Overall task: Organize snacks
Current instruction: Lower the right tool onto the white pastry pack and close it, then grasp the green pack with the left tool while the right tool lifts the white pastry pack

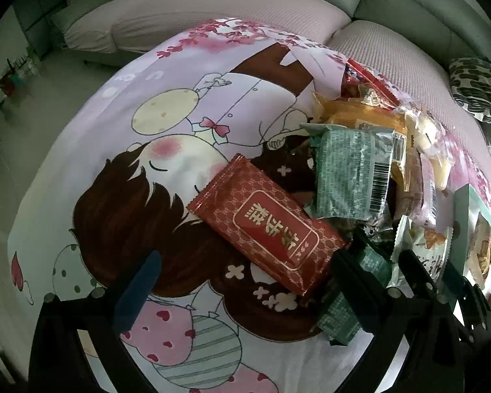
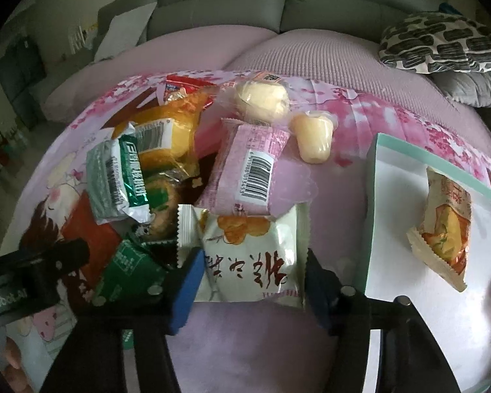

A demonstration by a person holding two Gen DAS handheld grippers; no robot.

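- Right gripper: jaws are spread, one blue pad at each side edge of a white pastry packet; whether the pads are touching the wrapper cannot be told.
- White pastry packet is seen lying flat on the cartoon-print cloth, at the near edge of the snack pile, beside the mint-edged white box.
- Handling is judged as light, soft and crinkly, with slippery film and a likely crushable filling; a hold across the padded middle is preferred to the serrated end seals.
- Left gripper: jaws are spread wide with nothing held, hovering by a red patterned packet.
- One orange packet is seen already lying in the box.
- Farther off, a jelly cup and a sofa are noted.
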